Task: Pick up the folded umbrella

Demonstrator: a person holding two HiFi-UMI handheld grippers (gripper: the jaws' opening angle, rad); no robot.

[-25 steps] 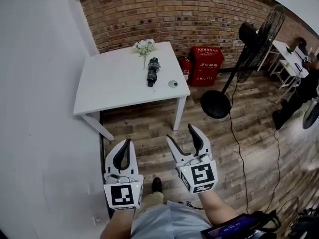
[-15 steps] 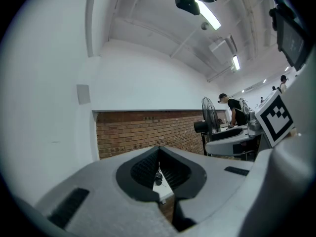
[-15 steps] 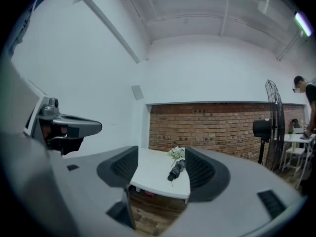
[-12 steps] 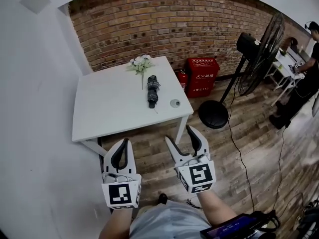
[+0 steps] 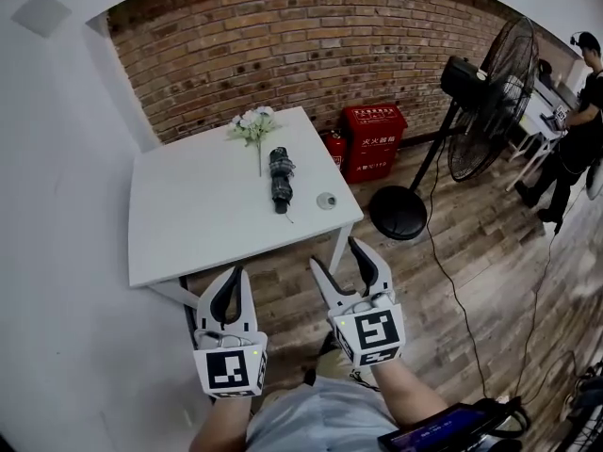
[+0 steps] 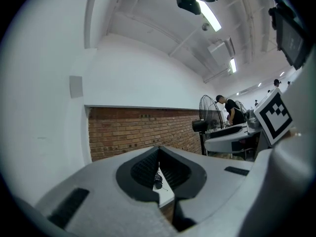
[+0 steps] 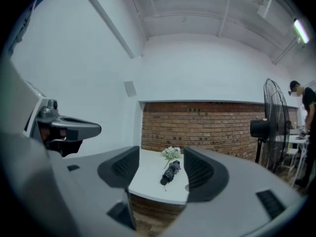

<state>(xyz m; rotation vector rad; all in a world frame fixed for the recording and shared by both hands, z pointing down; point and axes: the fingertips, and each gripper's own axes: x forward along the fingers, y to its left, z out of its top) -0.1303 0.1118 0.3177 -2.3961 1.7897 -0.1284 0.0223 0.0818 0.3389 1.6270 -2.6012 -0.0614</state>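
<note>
The folded black umbrella [image 5: 278, 179] lies on the white table [image 5: 188, 224], just below a bunch of white flowers [image 5: 252, 124]. Both grippers hang level over the wooden floor, short of the table's front edge and apart from the umbrella. My left gripper [image 5: 231, 279] is shut with nothing in it; its view shows the umbrella [image 6: 157, 180] through the slit under its pads. My right gripper [image 5: 336, 256] is open and holds nothing; its jaws have just been closing a little. In the right gripper view the umbrella [image 7: 171, 172] lies far ahead between the jaws.
A small round object [image 5: 326, 201] sits on the table right of the umbrella. Red fire-extinguisher boxes [image 5: 372, 139] stand against the brick wall. A black pedestal fan [image 5: 490, 88] with its round base [image 5: 398, 213] and a trailing cable stands to the right. A person [image 5: 577, 111] works at far right.
The person has carried both grippers forward, so the table and umbrella sit nearer and further left in the head view. The right jaws stand slightly narrower. The person at far right has moved.
</note>
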